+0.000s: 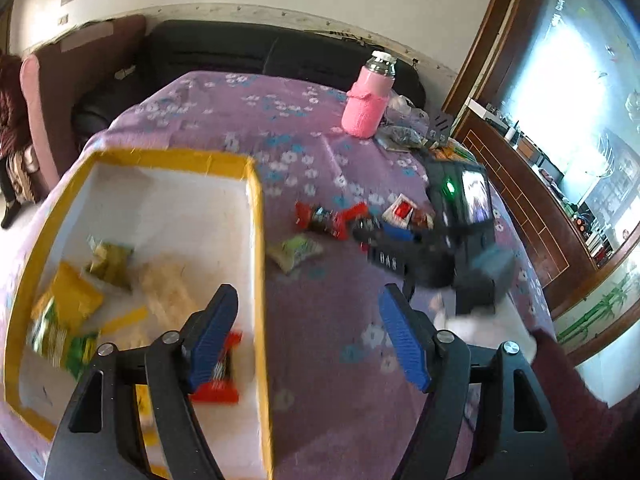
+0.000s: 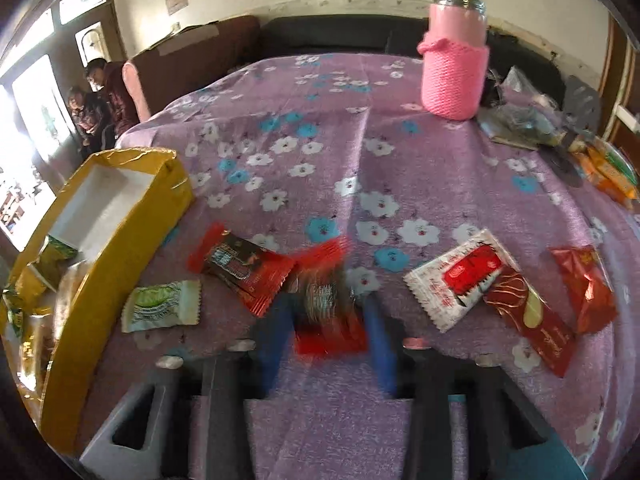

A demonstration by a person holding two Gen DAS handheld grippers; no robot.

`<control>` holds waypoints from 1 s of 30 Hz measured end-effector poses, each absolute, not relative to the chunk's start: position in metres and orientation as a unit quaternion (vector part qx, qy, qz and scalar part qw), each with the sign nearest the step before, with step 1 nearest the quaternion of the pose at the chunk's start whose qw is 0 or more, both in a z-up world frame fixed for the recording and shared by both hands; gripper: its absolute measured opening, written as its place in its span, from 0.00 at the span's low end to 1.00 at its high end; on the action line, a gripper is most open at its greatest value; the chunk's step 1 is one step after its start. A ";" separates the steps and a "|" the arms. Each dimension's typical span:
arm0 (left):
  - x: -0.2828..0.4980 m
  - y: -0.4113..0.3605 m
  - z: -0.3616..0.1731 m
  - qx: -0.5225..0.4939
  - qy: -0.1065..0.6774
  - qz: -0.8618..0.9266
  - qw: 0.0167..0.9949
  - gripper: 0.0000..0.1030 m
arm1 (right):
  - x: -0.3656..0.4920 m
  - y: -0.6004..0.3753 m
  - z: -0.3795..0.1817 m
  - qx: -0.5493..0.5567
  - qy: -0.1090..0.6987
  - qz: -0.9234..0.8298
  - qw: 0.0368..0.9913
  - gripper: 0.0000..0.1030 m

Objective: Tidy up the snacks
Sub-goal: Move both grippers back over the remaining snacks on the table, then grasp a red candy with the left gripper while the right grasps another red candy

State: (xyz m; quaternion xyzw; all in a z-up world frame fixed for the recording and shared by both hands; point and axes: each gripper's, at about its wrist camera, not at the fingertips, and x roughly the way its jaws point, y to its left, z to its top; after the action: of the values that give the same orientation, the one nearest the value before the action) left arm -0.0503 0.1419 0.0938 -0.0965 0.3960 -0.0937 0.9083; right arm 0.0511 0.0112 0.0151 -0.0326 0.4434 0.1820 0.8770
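A yellow box (image 1: 256, 216) with a white inside sits on the purple flowered cloth and holds several snack packs, among them a red one (image 1: 224, 376) under my left finger. My left gripper (image 1: 308, 336) is open and empty, above the box's right wall. In the right wrist view my right gripper (image 2: 330, 316) is closed around a red snack pack (image 2: 328, 308), blurred. Beside it lie another red pack (image 2: 240, 268), a green-white pack (image 2: 162, 306), a white-red pack (image 2: 460, 276), a dark red bar (image 2: 528, 316) and a red wrapper (image 2: 586, 288). The box (image 2: 120, 248) stands at the left.
A bottle in a pink knitted sleeve (image 2: 454, 68) stands at the far right of the table, with plastic bags (image 2: 516, 124) and orange packs (image 2: 608, 172) beside it. The right gripper's body (image 1: 460, 232) shows in the left wrist view. A dark sofa (image 1: 240, 48) lies beyond.
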 end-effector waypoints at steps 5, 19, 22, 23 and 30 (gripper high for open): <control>-0.013 0.109 0.089 -0.073 0.419 -0.126 0.896 0.71 | 0.033 -0.021 0.019 0.034 0.447 0.179 0.876 0.31; 0.124 0.069 0.024 -0.053 0.541 -0.133 0.829 0.69 | 0.034 -0.081 0.013 0.171 0.463 0.196 0.848 0.32; 0.108 0.063 0.022 -0.096 0.569 -0.212 0.789 0.68 | 0.035 -0.088 0.011 0.191 0.469 0.197 0.840 0.32; 0.100 0.060 0.025 -0.107 0.572 -0.241 0.777 0.68 | 0.036 -0.090 0.009 0.198 0.471 0.198 0.836 0.31; 0.076 0.050 0.046 0.008 0.514 -0.182 0.838 0.68 | 0.038 -0.101 0.007 0.225 0.480 0.193 0.826 0.24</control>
State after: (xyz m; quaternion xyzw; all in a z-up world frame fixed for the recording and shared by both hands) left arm 0.0761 0.0497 0.0455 0.0085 0.5139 -0.1818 0.8383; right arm 0.0384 -0.1005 0.0065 0.2253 0.4797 0.1926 0.8258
